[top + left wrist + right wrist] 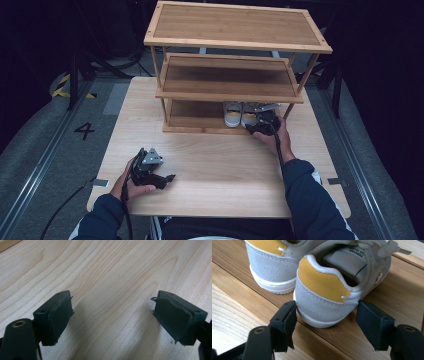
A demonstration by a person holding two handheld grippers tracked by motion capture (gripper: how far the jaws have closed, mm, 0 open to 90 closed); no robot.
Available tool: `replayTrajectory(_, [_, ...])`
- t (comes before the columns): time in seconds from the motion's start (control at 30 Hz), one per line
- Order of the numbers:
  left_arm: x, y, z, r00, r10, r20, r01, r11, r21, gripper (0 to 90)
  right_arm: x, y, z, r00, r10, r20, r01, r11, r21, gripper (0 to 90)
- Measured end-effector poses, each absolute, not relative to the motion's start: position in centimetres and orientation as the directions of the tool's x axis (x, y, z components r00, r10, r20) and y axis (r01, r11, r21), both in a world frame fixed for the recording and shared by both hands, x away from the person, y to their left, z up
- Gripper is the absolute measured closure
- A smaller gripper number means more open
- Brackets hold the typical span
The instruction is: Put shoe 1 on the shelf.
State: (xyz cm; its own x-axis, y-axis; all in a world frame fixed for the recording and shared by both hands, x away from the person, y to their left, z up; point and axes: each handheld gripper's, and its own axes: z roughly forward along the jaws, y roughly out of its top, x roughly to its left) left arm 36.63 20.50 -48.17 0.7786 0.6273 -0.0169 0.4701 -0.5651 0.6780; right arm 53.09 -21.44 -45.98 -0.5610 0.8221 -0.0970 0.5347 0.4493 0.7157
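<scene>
High view: bamboo shoe rack point(235, 47) of three tiers stands at the far half of the table point(215, 165); a pair of small grey-and-white shoes sits on the rack's bottom tier, toward its right end, heels facing the person. The right gripper point(261, 125) is at the front edge of that bottom tier, just behind the right-hand shoe point(248, 116); the left gripper point(167, 178) rests well in front of the rack, near the table's front-left. Left gripper view: jaws spread wide over bare tabletop, nothing between them (idle). Right gripper view: jaws spread on either side of the heel of the nearer shoe point(324, 290), the left pad point(290, 322) touching or almost touching the sole edge, the other pad standing just clear; no grip yet. The second shoe point(272, 262) stands just beside it on the same tier. Step in hand, by judgement: approach to seize the shoe by its heel. Next move calls for closing squarely across the heel counter, then drawing the shoe out clear of the middle tier above.
</scene>
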Motion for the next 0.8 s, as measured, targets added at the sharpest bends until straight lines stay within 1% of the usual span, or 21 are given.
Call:
replayTrajectory(0.1, [36.6, 20.5, -48.2, 0.779, 0.627, -0.016, 0.470, -0.566, 0.678, 15.2, 53.1, -21.6, -46.0, -0.559, 0.824, -0.085, 0.540, 0.440, 0.717, 33.4])
replayTrajectory(0.17, [36.6, 20.5, -48.2, 0.778, 0.628, -0.016, 0.470, -0.565, 0.678, 15.2, 53.0, -21.7, -45.8, -0.558, 0.825, -0.084, 0.541, 0.439, 0.717, 35.4])
replayTrajectory(0.3, [36.6, 20.5, -48.2, 0.776, 0.630, -0.015, 0.469, -0.562, 0.681, 15.2, 52.4, -21.9, -45.3, -0.582, 0.809, -0.080, 0.539, 0.457, 0.707, 32.8])
replayTrajectory(0.33, [36.6, 20.5, -48.2, 0.776, 0.630, -0.015, 0.469, -0.562, 0.681, 15.2, 52.1, -22.1, -45.1, -0.582, 0.809, -0.084, 0.551, 0.468, 0.691, 32.6])
replayTrajectory(0.43, [36.6, 20.5, -48.2, 0.778, 0.628, -0.015, 0.468, -0.563, 0.681, 15.2, 51.3, -22.4, -44.7, -0.604, 0.787, -0.124, 0.520, 0.507, 0.687, 32.8])
replayTrajectory(0.8, [36.6, 20.5, -48.2, 0.778, 0.628, -0.015, 0.468, -0.564, 0.681, 15.2, 47.9, -23.4, -43.3, -0.704, 0.688, -0.175, 0.462, 0.632, 0.622, 31.2])
